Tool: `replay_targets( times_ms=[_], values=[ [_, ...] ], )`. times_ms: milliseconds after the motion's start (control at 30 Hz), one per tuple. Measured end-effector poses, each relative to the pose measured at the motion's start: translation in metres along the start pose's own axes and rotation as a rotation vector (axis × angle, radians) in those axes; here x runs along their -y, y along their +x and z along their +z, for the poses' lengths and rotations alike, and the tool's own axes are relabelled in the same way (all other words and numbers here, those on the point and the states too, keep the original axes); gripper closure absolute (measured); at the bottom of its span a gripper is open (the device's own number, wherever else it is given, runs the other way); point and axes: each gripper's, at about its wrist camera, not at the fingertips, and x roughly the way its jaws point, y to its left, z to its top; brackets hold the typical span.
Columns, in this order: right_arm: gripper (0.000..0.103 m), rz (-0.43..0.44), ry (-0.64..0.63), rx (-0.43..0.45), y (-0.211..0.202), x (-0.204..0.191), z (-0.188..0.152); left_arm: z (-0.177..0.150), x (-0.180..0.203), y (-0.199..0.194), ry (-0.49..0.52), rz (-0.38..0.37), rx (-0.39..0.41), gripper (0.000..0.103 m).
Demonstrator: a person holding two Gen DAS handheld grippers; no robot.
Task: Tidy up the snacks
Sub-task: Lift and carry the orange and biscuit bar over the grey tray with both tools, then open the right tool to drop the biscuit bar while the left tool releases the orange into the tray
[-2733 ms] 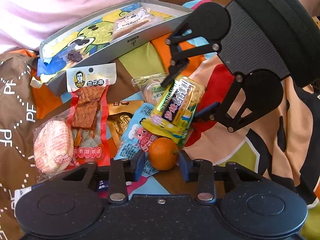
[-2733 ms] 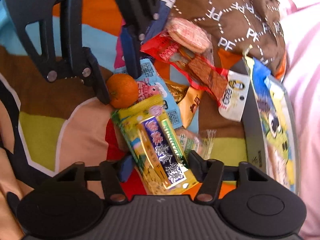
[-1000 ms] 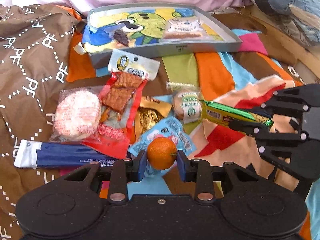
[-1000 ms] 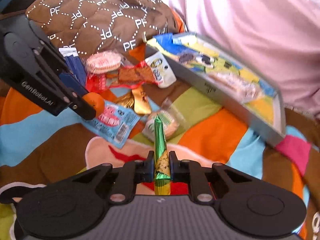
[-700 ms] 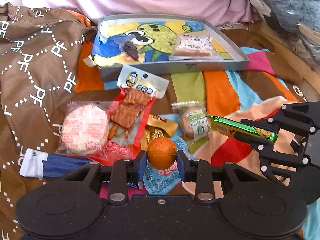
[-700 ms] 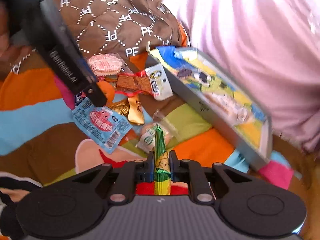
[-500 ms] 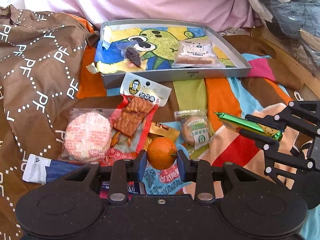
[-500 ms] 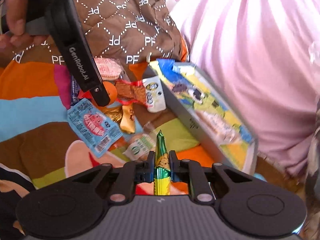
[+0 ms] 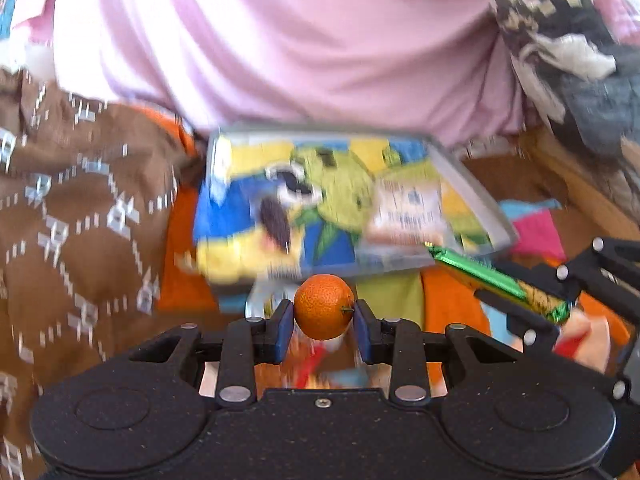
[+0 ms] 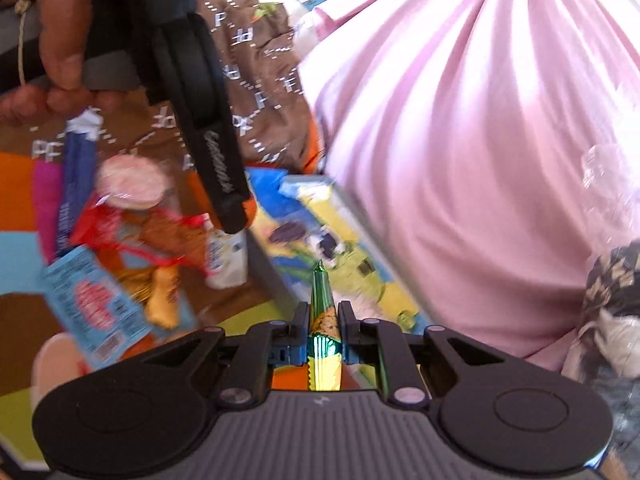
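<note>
Likely a home bed, patchwork blanket, pink bedding

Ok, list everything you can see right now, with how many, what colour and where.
Tray: 1, grey, cartoon lining, by pink cloth.
Packet in tray: 1, pale.
Mandarin: 1, orange, in left tongs.
Snack bar: 1, green-yellow, in right tongs.
Round cake: 1, pink-white, on blanket.
Red packet: 1, on blanket.
Blue packet: 1, on blanket.
Blue tube: 1, on blanket.
Left tongs: shut.
Right tongs: shut.
Hand: 1, holding left tongs.
</note>
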Motion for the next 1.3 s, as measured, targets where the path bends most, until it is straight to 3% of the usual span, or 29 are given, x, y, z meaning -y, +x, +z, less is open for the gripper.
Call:
replay_targets(
  times_ms=[233,500,900,1167,1233,1300],
  values=[
    [0.088,-0.067,0.069,0.015,0.044,0.023,0.016,0.04,-0.018,0.027,-0.078,0.037,0.083,0.069],
    [0.088,-0.055,0.224,0.026,0.091,0.039,0.024,0.063,-0.034,0.068,-0.106,0.045,0.115,0.069],
    [0.087,0.086,0.703,-0.014,0.124,0.072,-0.012,0.049,-0.046,0.108,-0.134,0.059,0.067,0.069],
    [0.086,0.153,0.947,-0.041,0.14,0.094,-0.035,0.04,-0.047,0.12,-0.139,0.055,0.045,0.069],
    [0.083,0.14,0.964,-0.05,0.144,0.096,-0.037,0.039,-0.047,0.12,-0.141,0.054,0.048,0.068],
    [0.073,0.104,0.951,-0.06,0.145,0.096,-0.038,0.04,-0.048,0.12,-0.142,0.051,0.046,0.068]
  ],
)
